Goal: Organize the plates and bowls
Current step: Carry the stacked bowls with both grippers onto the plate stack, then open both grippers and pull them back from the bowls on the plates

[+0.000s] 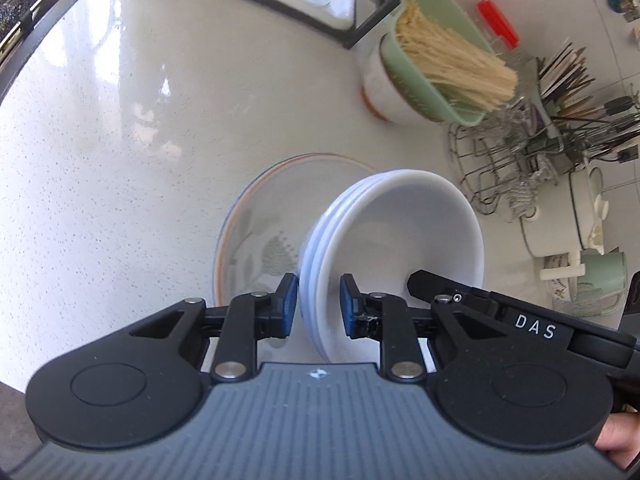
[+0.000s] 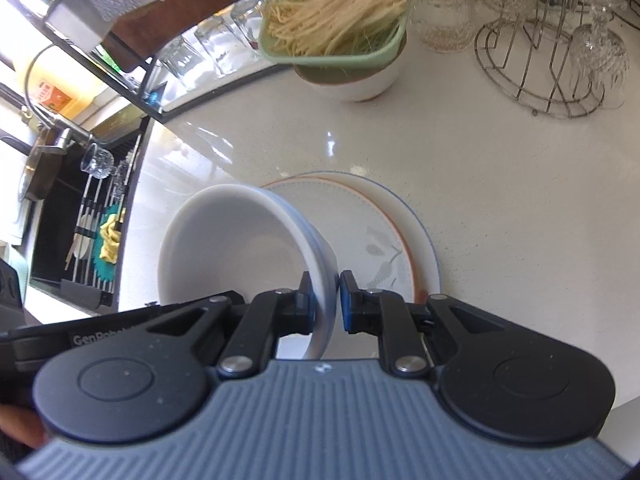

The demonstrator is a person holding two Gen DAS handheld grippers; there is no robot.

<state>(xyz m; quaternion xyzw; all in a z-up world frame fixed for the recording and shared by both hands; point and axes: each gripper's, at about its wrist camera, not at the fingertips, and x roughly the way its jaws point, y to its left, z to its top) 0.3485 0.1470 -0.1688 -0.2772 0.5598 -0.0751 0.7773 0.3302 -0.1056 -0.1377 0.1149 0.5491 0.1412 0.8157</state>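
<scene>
Both the left gripper (image 1: 319,304) and the right gripper (image 2: 325,302) pinch opposite rims of the stacked white bowls (image 1: 400,232), held tilted over the floral plates (image 2: 384,248) mid-countertop (image 1: 120,160), stacking not yet finished.

Stacked white bowls (image 1: 400,232) tilted above stacked floral plates (image 2: 384,240) on the counter

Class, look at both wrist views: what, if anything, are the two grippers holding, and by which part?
Both hold the nested stack of white bowls by the rim: the left gripper on one side, the right gripper opposite.
</scene>
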